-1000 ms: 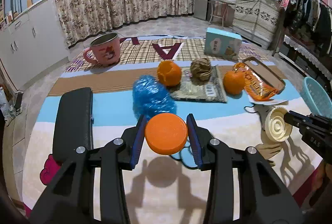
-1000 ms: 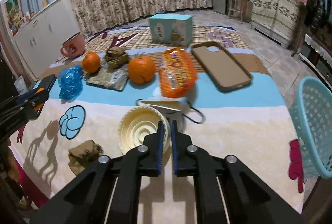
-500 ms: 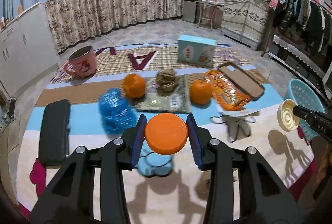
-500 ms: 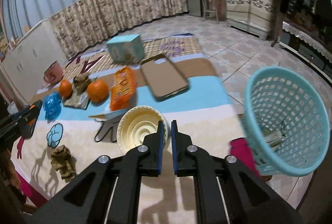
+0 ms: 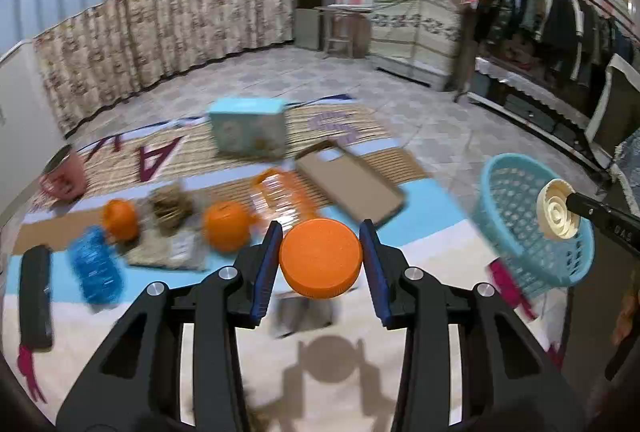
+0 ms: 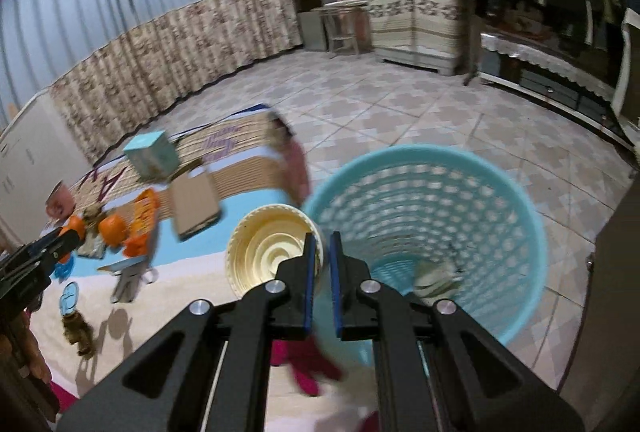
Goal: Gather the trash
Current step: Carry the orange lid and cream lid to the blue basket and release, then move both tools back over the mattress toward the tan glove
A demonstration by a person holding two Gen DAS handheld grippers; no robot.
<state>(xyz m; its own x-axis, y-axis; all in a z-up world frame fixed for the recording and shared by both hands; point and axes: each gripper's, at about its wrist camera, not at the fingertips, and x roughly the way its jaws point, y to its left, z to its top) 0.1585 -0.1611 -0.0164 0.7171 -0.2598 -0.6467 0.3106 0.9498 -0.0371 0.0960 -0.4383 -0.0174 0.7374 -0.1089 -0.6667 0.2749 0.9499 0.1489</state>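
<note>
My left gripper (image 5: 320,258) is shut on an orange lid (image 5: 321,258), held above the table's near side. My right gripper (image 6: 323,260) is shut on the rim of a cream lid (image 6: 268,250), which hangs at the left edge of a light blue basket (image 6: 440,200). The left wrist view shows the same cream lid (image 5: 557,209) over the basket (image 5: 524,232) at the right, off the table's end. Some crumpled trash (image 6: 436,278) lies in the basket's bottom.
On the patterned tablecloth (image 5: 420,244) lie two oranges (image 5: 227,226), an orange snack wrapper (image 5: 280,198), a brown phone case (image 5: 350,184), a blue box (image 5: 248,130), a blue plastic wad (image 5: 96,270), a pink mug (image 5: 62,172) and a black case (image 5: 36,290). A brown scrap (image 6: 78,328) sits near the front edge.
Both grippers swung to the right across the table with their lids. The right gripper went from over the table to the basket's rim; the basket came into the left wrist view.
</note>
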